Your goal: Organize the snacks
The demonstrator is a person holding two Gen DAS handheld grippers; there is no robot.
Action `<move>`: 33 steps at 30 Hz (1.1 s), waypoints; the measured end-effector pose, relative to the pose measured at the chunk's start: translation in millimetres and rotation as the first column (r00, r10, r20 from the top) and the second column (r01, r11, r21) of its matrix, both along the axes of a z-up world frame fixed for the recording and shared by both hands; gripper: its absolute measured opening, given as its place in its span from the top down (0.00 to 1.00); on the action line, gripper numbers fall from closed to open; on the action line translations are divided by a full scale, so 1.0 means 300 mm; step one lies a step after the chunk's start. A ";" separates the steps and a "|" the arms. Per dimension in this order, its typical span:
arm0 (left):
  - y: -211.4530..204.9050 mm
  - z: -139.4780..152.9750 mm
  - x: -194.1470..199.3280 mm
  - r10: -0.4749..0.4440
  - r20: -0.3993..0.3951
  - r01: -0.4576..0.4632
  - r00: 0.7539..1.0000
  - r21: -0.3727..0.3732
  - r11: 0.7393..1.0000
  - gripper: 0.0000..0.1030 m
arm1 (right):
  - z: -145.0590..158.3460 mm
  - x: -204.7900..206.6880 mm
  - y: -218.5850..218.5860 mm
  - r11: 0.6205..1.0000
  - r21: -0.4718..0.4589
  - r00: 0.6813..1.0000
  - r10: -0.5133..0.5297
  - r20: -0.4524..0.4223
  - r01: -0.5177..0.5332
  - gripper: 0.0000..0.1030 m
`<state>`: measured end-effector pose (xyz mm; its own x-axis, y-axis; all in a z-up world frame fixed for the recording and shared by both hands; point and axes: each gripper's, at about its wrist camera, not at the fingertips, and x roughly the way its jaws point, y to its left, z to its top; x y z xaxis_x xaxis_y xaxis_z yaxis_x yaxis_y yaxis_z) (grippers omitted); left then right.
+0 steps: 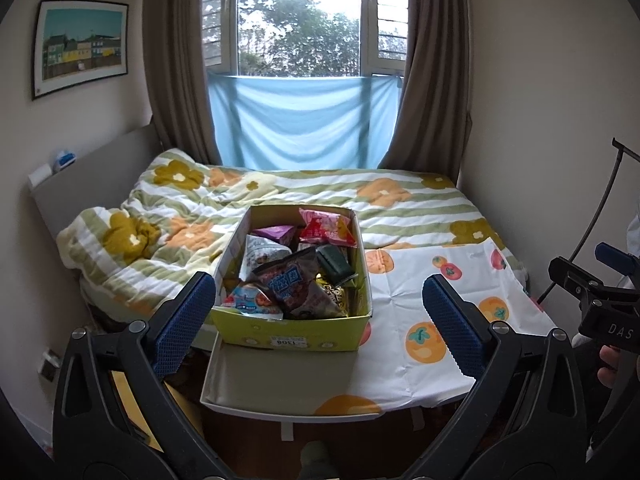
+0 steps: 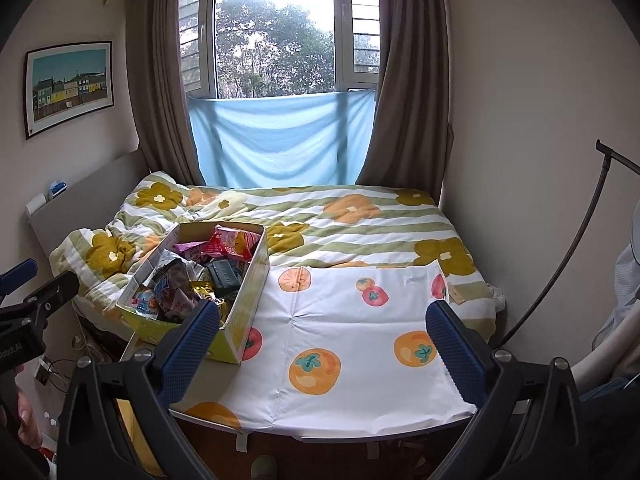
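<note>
Two grippers held apart over a small bedroom table

One yellow-green box point(image 1: 294, 330) of snack packets point(image 1: 288, 280) sits on the left of a table point(image 2: 360, 360) under a fruit-print cloth, against a flower-quilted bed point(image 2: 360, 216) below a curtained window point(image 2: 276, 40); left gripper point(image 1: 316, 320) and right gripper point(image 2: 324, 344) both spread, empty; box label possibly "1308"

My left wrist camera faces the snack box point(image 1: 292, 280) head-on from near; my right one sits right of it, both sharing bed point(image 2: 360, 220) and window point(image 2: 276, 40).
</note>
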<state>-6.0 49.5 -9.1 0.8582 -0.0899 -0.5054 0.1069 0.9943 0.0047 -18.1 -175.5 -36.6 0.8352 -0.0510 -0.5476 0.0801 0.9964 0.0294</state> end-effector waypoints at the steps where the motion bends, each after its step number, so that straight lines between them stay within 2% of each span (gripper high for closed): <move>1: -0.001 0.000 -0.001 0.000 0.002 0.000 1.000 0.000 1.000 0.00 | 0.000 -0.002 -0.001 1.000 -0.001 1.000 0.000 0.001 0.000 0.00; 33: 0.037 -0.004 0.038 0.009 -0.003 -0.009 1.000 0.011 1.000 0.00 | 0.011 0.026 0.024 1.000 0.008 1.000 -0.025 0.000 0.025 0.00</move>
<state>5.3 60.5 -10.1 0.8572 -0.0764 -0.5093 0.0979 0.9951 0.0155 -10.5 -168.2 -33.4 0.8336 -0.0673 -0.5482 0.1050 0.9938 0.0376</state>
